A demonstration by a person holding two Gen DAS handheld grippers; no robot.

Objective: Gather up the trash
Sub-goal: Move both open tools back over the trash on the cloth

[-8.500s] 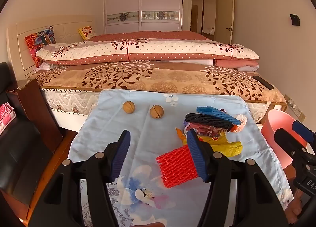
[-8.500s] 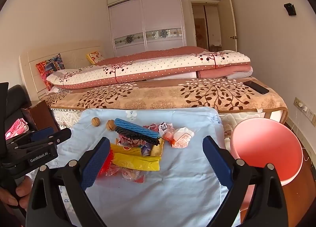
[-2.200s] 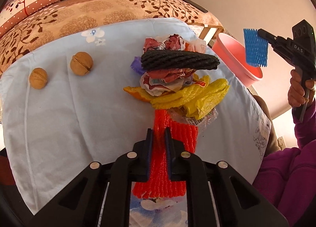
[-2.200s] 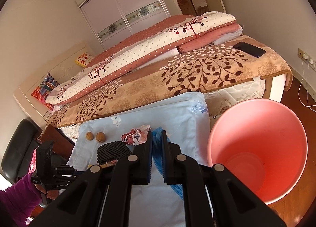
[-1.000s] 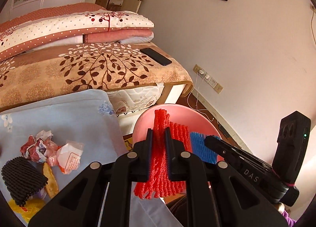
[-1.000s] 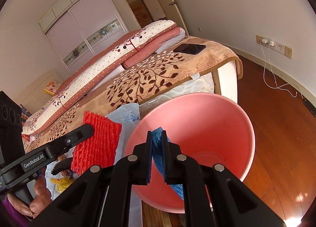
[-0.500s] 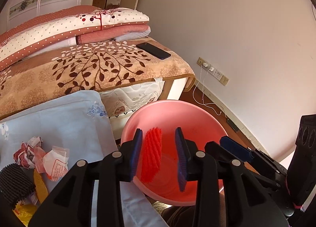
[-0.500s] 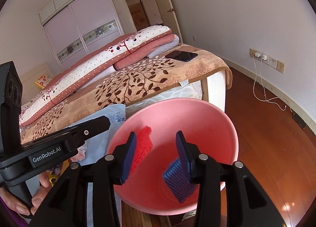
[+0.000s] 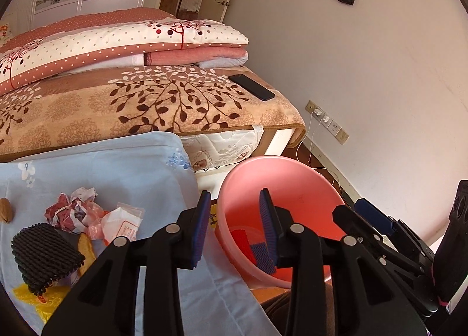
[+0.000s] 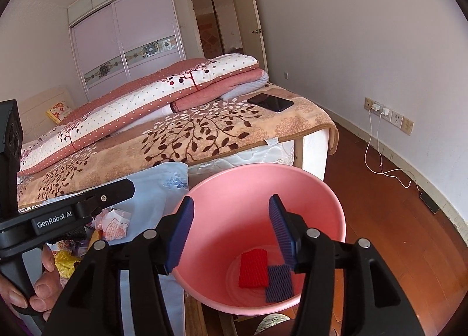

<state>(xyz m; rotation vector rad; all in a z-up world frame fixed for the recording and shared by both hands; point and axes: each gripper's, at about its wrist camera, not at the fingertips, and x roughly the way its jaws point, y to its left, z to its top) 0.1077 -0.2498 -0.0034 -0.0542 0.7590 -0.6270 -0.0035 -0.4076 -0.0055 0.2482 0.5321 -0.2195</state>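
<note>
A pink bin stands on the floor beside the blue-clothed table. At its bottom lie a red foam net and a blue foam net, also seen as the red net and blue net in the left wrist view. My right gripper hangs over the bin, its jaws still opening with nothing between them. My left gripper stands open and empty over the bin's near-left rim. On the cloth remain a black foam net, crumpled wrappers, a white packet and yellow plastic.
A bed with a leaf-patterned blanket and folded quilts sits behind the table, a black phone on its corner. A walnut lies at the cloth's left edge. Wall sockets with a charger cable are at right.
Both grippers opened over the bin and dropped their foam nets; the red and blue nets now lie on the bin's bottom. The left gripper has shifted back toward the table.
</note>
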